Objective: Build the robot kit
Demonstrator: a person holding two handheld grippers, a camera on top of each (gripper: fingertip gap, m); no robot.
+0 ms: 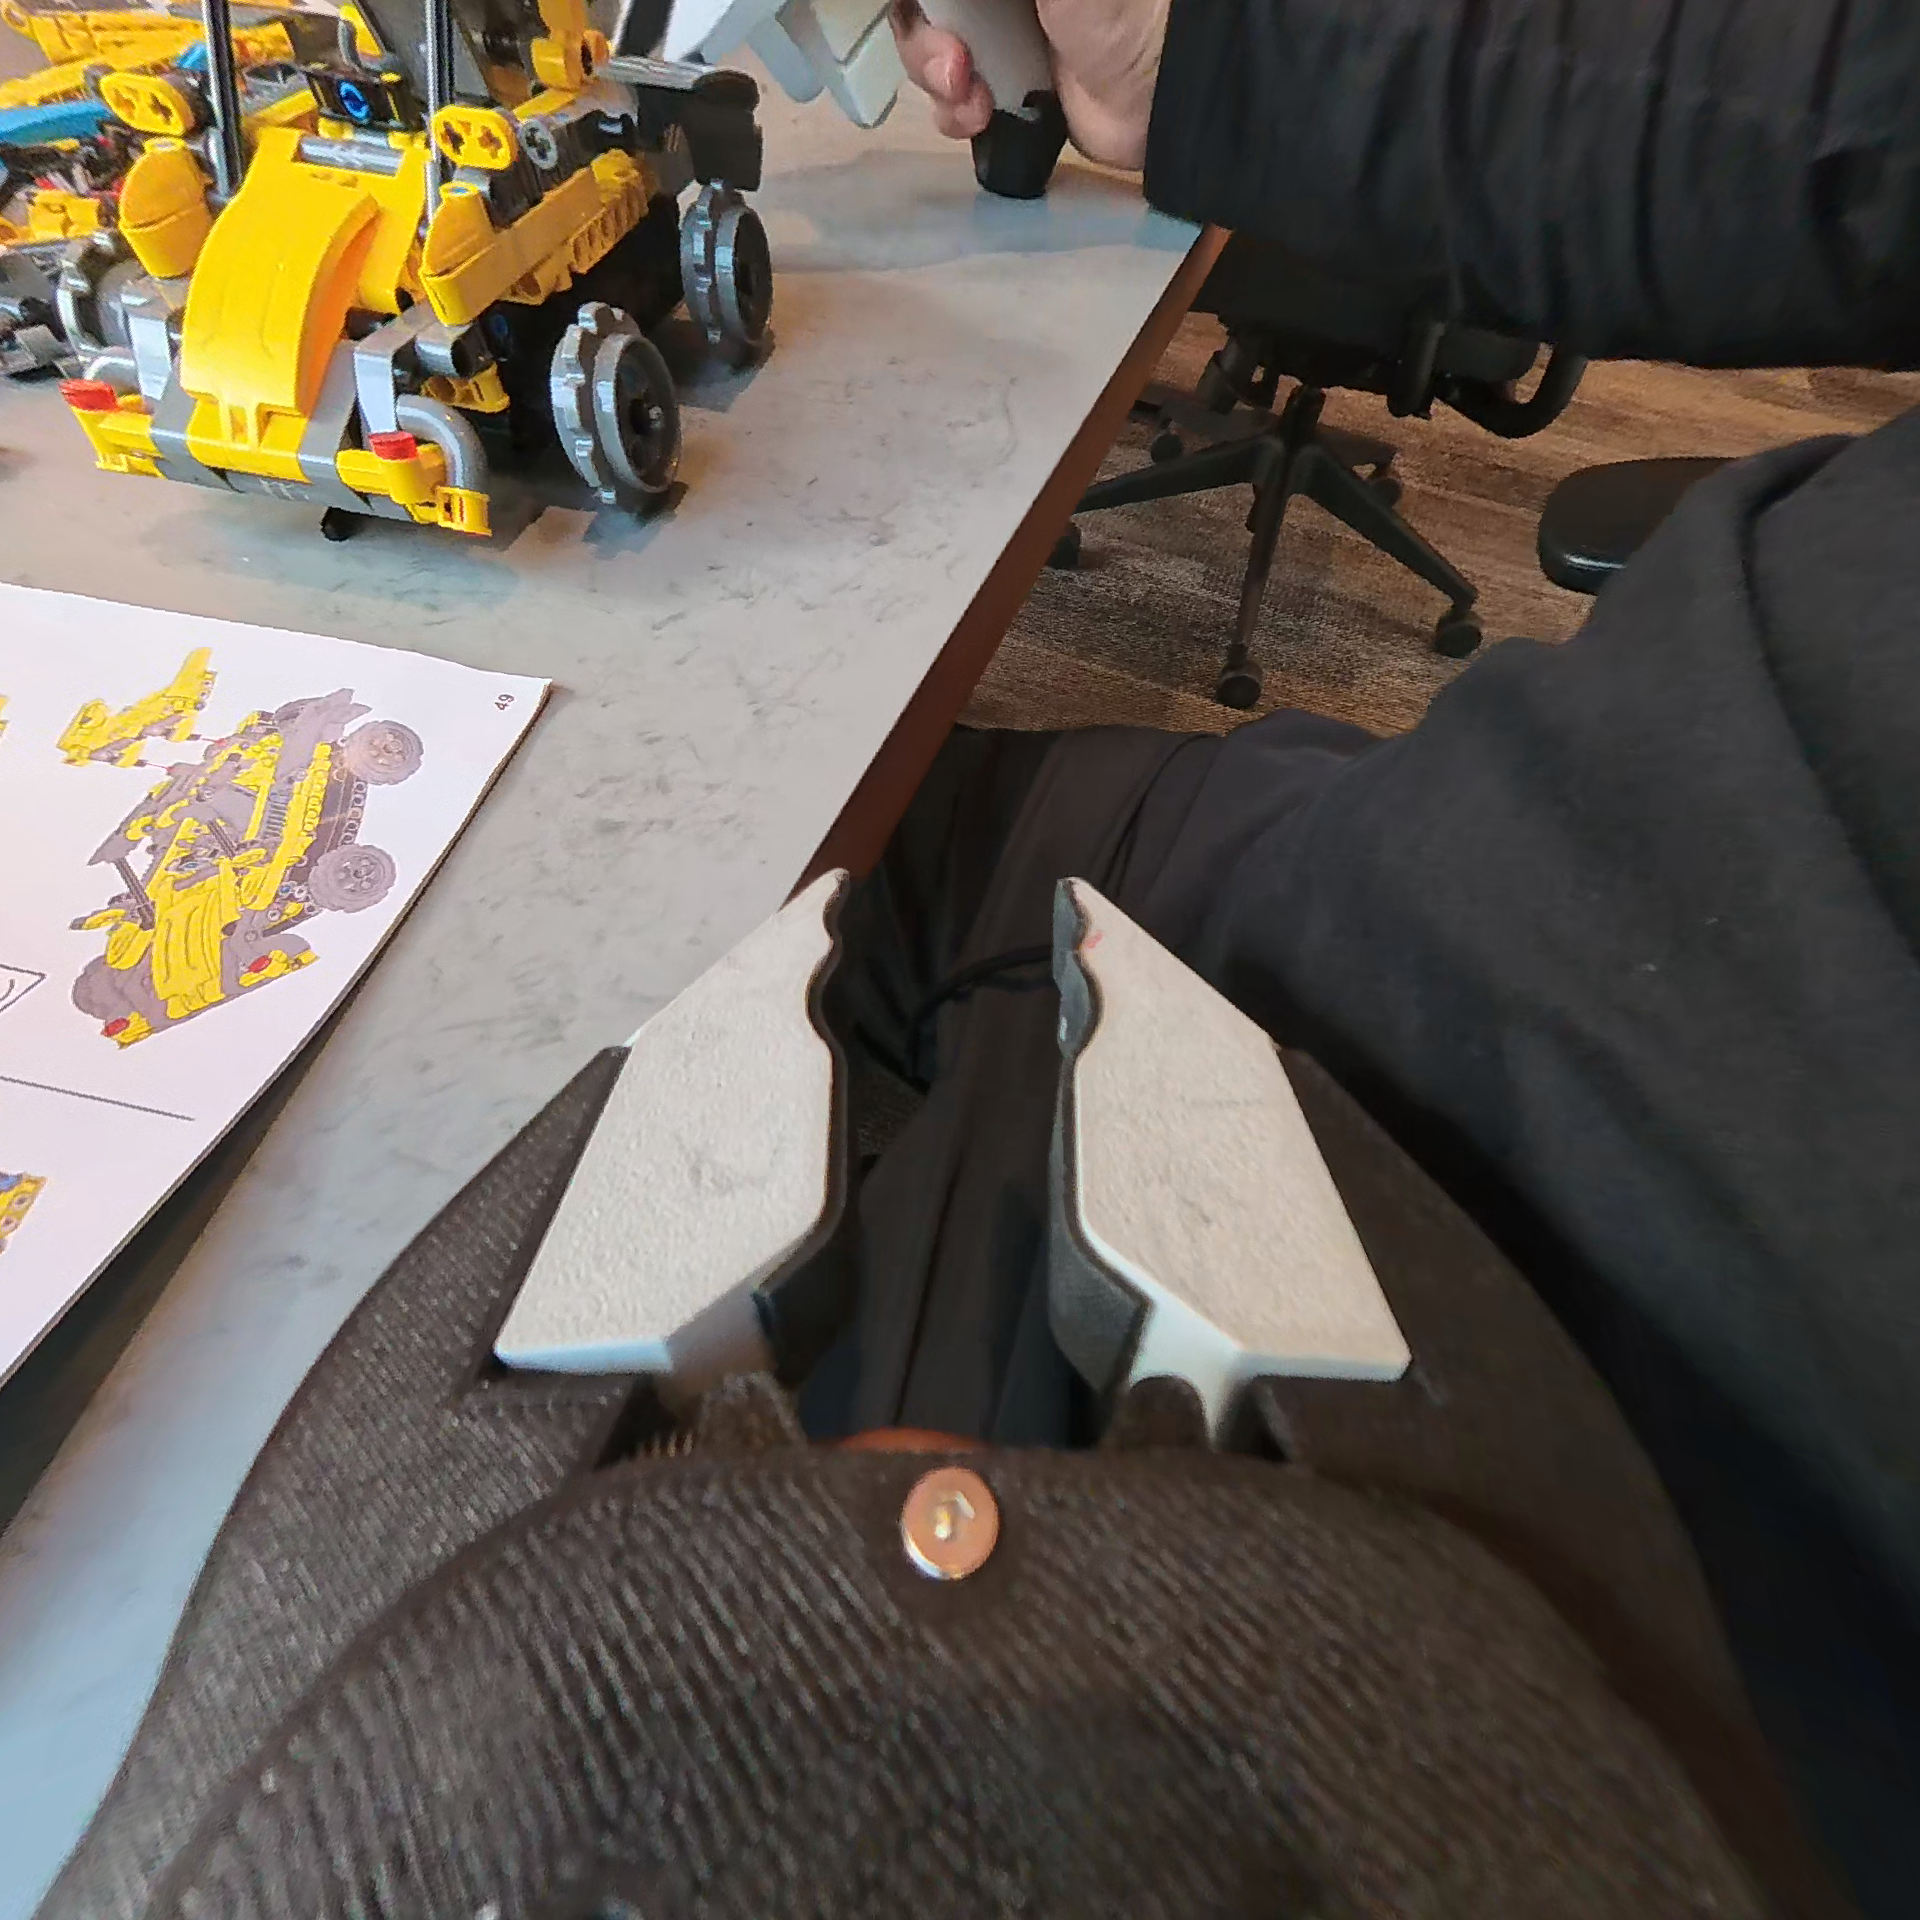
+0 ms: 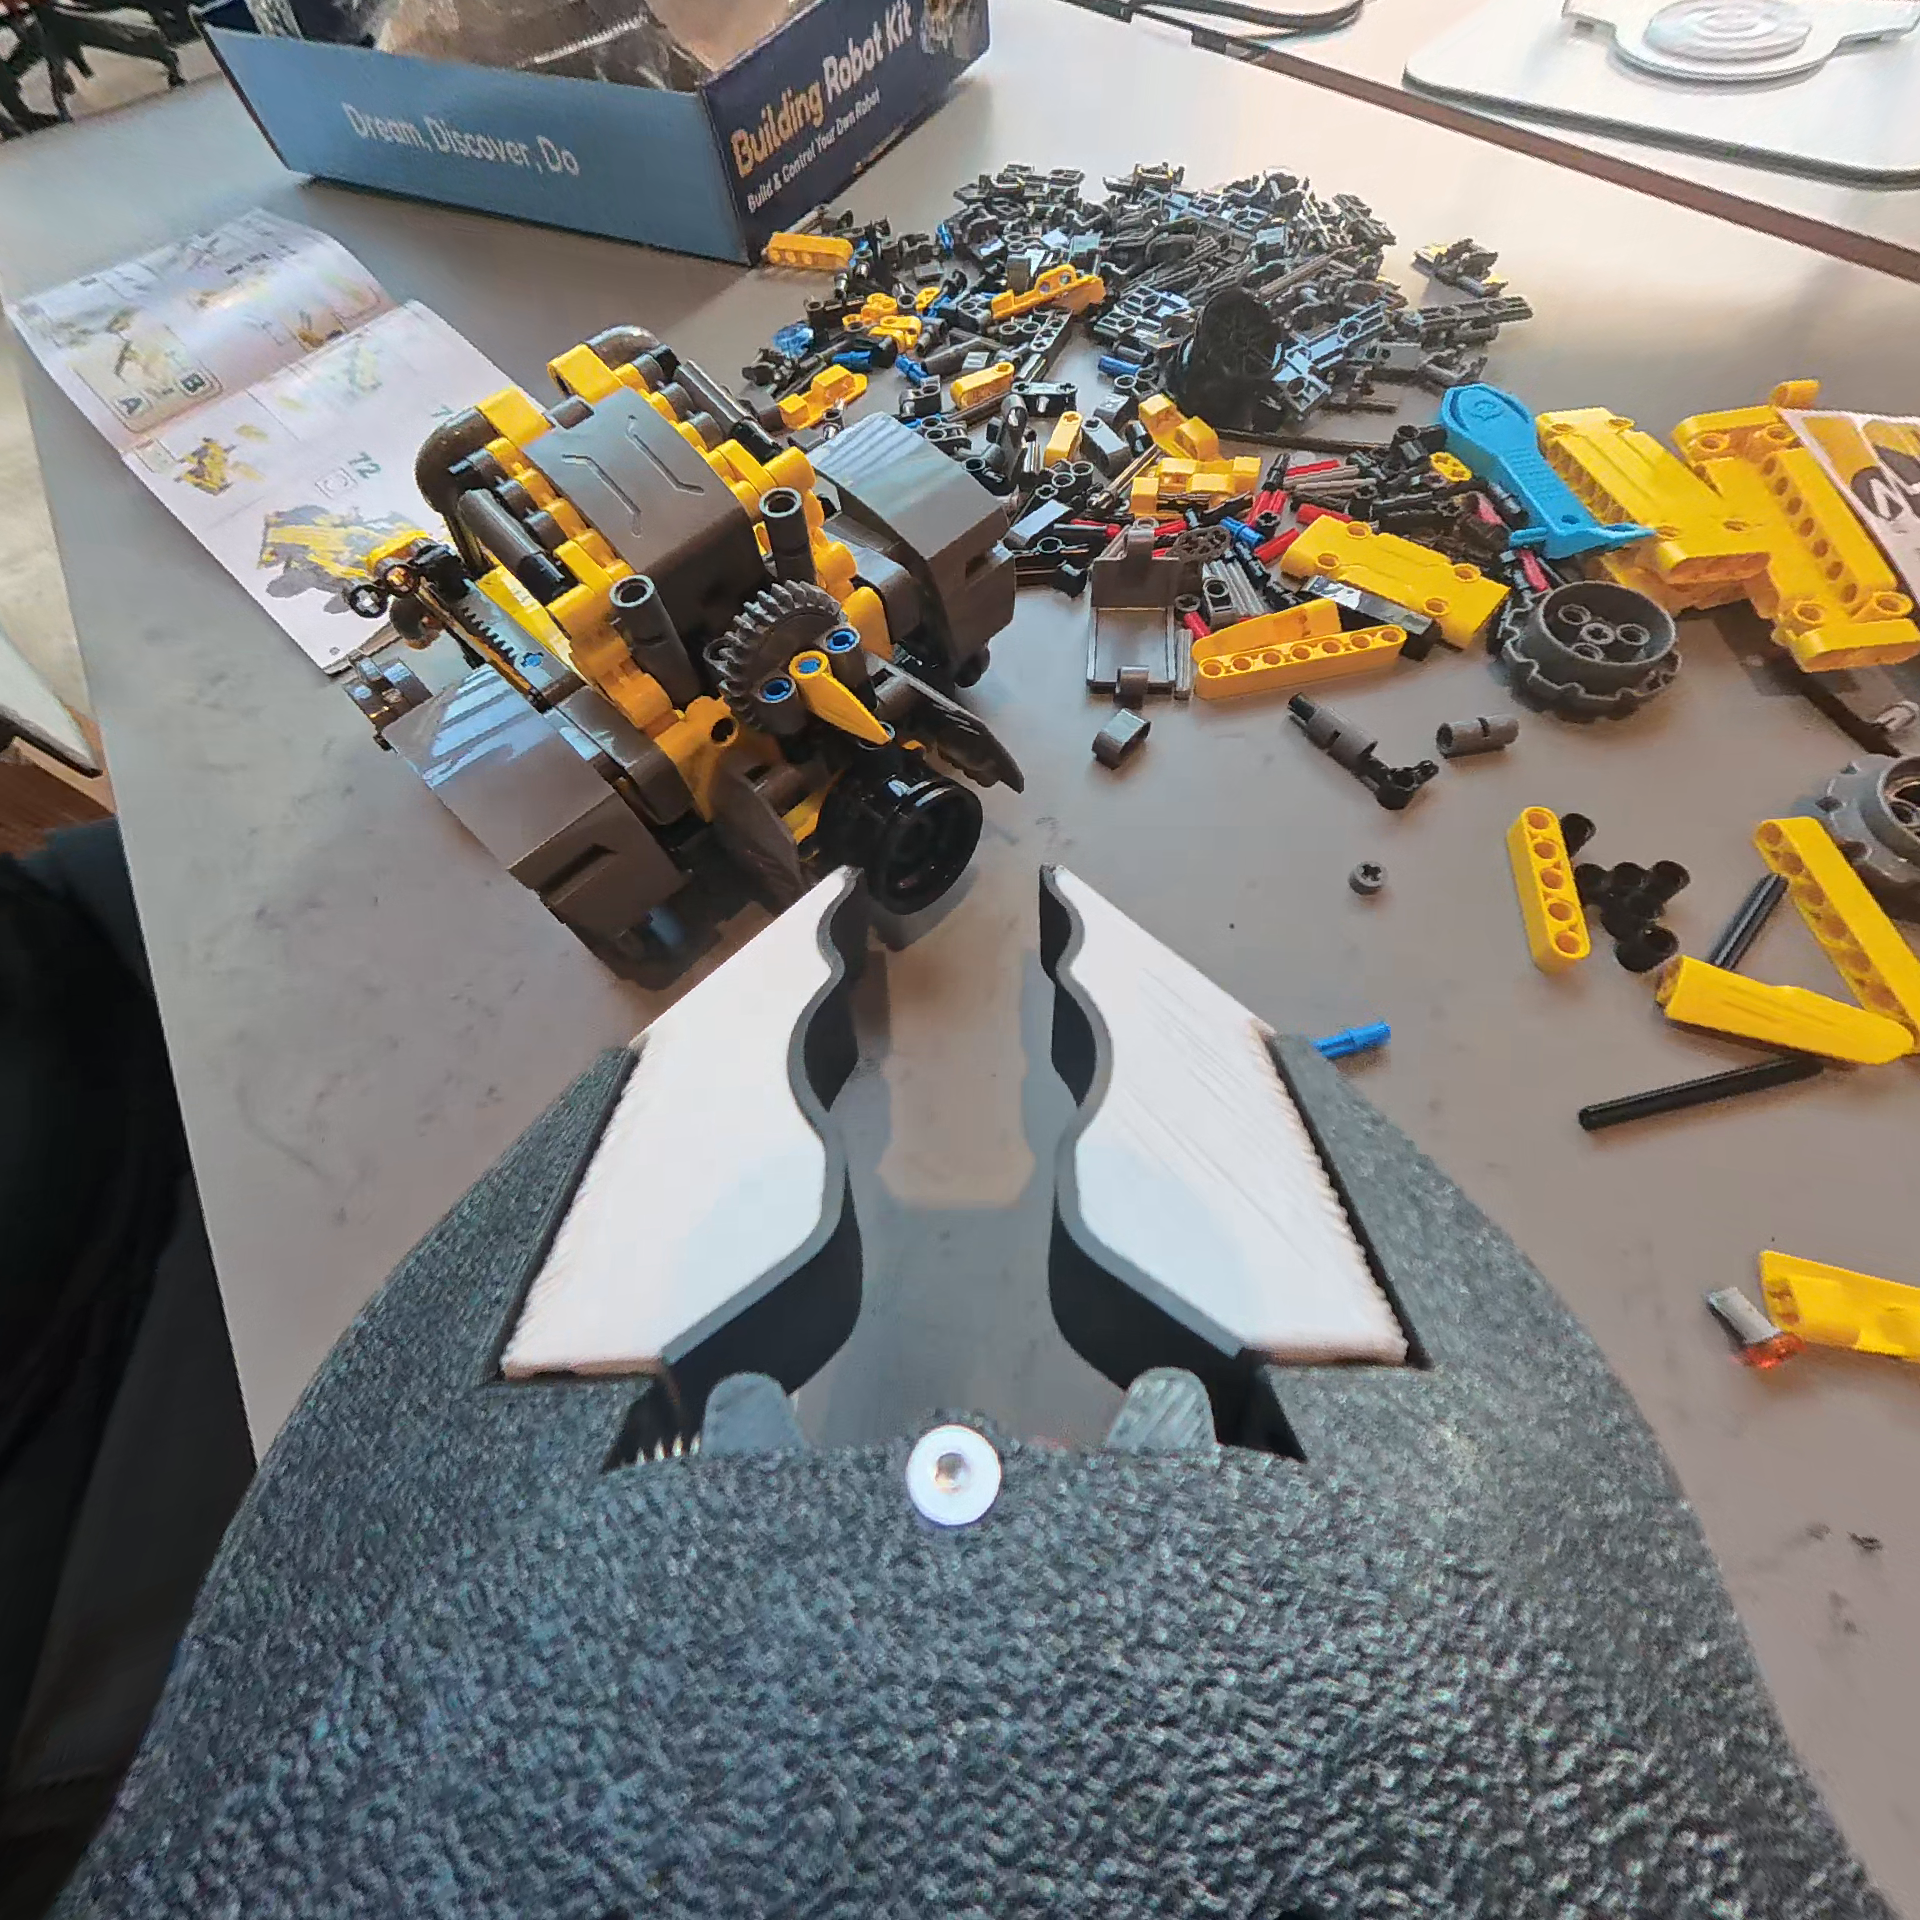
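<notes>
My left gripper (image 1: 951, 899) is open and empty. It hangs past the edge of the grey table (image 1: 727, 665), over a person's dark trousers. A yellow and grey brick-built vehicle (image 1: 395, 301) stands on the table, far left of it. The other gripper, held by a hand (image 1: 997, 73), shows at the top. My right gripper (image 2: 948, 888) is open and empty, low over the grey table (image 2: 312, 987). Its left fingertip is close to the black wheel (image 2: 925, 836) of a yellow and grey brick-built assembly (image 2: 665, 644).
An open instruction booklet (image 1: 208, 883) lies at the table's left; another booklet (image 2: 260, 416) lies behind the assembly. A pile of loose bricks (image 2: 1195, 343), a blue tool (image 2: 1527, 468) and a blue box (image 2: 623, 114) sit beyond. A black office chair (image 1: 1299, 436) stands on the floor. Left tips to right tips: about 30 cm.
</notes>
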